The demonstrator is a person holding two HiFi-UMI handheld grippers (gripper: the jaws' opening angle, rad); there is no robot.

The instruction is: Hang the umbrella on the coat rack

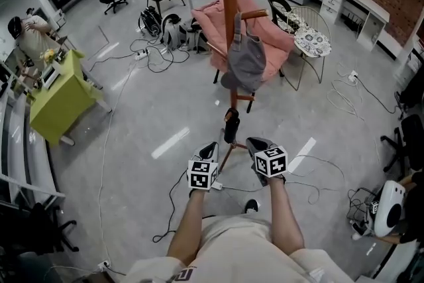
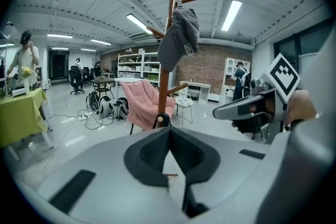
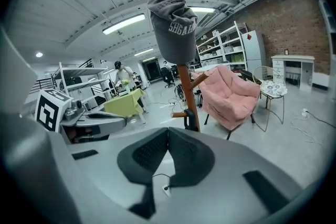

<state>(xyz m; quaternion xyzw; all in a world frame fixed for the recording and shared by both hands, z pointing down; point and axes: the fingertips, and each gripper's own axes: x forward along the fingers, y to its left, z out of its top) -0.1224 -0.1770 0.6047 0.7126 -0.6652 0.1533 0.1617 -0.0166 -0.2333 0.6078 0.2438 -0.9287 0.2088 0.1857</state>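
The wooden coat rack [image 1: 228,3] stands just ahead of me with a grey cap [image 1: 246,59] hung on an upper peg. A small black folded umbrella [image 1: 230,126] hangs low on the pole from a short peg. It also shows as the umbrella [image 2: 163,119] past my left jaws and as the umbrella [image 3: 191,119] past my right jaws. My left gripper [image 1: 211,146] and right gripper [image 1: 255,140] sit side by side a little short of the rack's foot. Both are shut with nothing between the pads, and neither touches the umbrella.
A pink armchair [image 1: 218,30] stands behind the rack, with a wire side table [image 1: 311,42] to its right. A green-covered table [image 1: 59,99] and a person [image 1: 30,36] are at the left. Cables [image 1: 156,59] trail over the floor, and a white appliance [image 1: 391,205] sits at the right.
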